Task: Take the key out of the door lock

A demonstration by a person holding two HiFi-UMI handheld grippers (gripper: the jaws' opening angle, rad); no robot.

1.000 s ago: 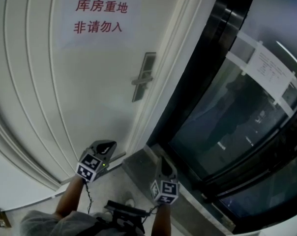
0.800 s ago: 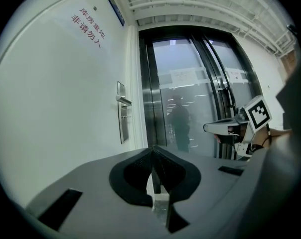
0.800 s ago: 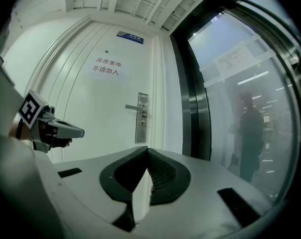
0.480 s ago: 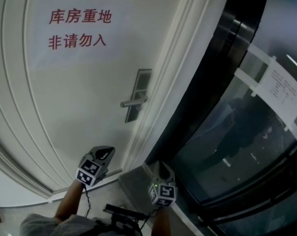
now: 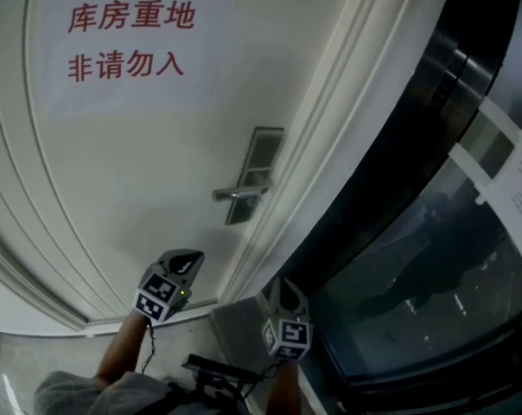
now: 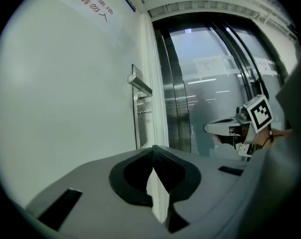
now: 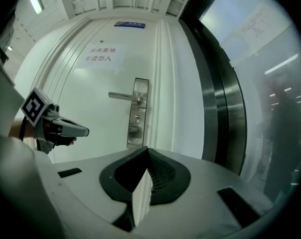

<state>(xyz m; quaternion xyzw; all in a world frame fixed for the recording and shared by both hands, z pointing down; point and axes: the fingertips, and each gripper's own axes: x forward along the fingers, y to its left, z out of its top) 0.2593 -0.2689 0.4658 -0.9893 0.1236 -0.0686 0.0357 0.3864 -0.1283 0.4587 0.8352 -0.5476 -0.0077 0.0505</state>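
Key, a small metal stub (image 6: 143, 112), hard to make out: sits in the cylinder of the tall brushed-steel lock plate (image 7: 138, 139), just under the silver lever handle (image 5: 239, 194), near the right edge of the white panelled door (image 5: 131, 162). Well apart from both tools, so not yet gripped. Left hand-held grey gripper (image 5: 190, 258): pressed closed with nothing inside, held low by the door's lower edge, pointing up towards the plate. Right hand-held grey gripper (image 5: 278, 285): likewise closed and empty, level with its twin, nearer the dark-framed glass wall (image 5: 434, 258). Probably carried closed for the approach; needs opening before closing on the key's bow, then a straight pull along the cylinder's axis, without twist, to avoid binding.
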